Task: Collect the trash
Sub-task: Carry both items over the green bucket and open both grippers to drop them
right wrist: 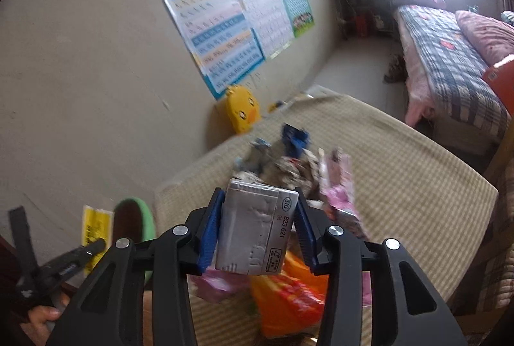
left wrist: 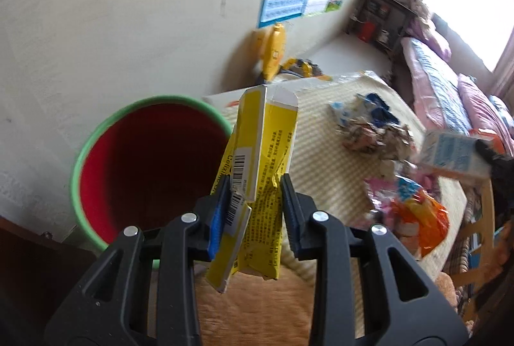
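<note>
The left gripper (left wrist: 253,185) clamps a crumpled yellow carton (left wrist: 257,172), holding it upright just beside the rim of the red bin (left wrist: 151,166) with a green lip, which stands against the wall off the mattress's (right wrist: 417,185) near left corner. The right gripper (right wrist: 258,224) is closed on a silver drink carton (right wrist: 257,230) above the wrapper pile (right wrist: 289,169) at the mattress's near edge, over an orange bag (right wrist: 289,301).

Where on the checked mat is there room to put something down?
The checked mat is bare on its far right side, towards the bed. The middle is crowded: torn wrappers, a pink packet, an orange bag.
</note>
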{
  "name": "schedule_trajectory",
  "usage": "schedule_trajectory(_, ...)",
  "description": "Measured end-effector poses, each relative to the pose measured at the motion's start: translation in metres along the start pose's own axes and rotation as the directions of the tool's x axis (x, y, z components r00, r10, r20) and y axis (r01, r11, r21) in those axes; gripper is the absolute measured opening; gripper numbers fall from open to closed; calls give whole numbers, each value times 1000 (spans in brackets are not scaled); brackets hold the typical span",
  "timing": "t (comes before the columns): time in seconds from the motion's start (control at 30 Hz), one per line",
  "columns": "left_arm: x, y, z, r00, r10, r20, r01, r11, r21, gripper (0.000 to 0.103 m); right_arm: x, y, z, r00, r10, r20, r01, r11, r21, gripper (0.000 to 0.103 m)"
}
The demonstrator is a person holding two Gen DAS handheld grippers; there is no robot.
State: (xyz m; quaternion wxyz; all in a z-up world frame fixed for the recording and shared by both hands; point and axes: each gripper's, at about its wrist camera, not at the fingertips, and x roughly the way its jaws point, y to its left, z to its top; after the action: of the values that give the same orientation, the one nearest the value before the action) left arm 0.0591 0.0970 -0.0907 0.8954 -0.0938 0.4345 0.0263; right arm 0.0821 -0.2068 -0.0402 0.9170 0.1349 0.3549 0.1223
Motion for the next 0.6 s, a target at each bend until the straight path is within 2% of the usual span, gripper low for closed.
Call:
schedule_trajectory(0.17, 8, 40, -4, 998, 60, -21, -61, 997, -57, 31, 26, 62, 0, 987, 150, -65, -152, 988, -27, 41)
schedule_trajectory(0.3, 12, 78, -12, 992, 114, -46, -118, 986, -120, 31, 56, 113, -11, 967, 214, -138, -226, 972, -71, 41)
schedule_trajectory(0.47, 19, 110, -21, 986, 147, -84, -160, 971, -175, 31, 88, 170, -29, 946, 235, -224, -271, 952, -142, 41)
schedule_trajectory(0.6, 23, 122, -29, 984, 147, -103, -165, 967, -192, 31, 106, 189, -41, 937, 228, -265, -277, 946, -166, 41)
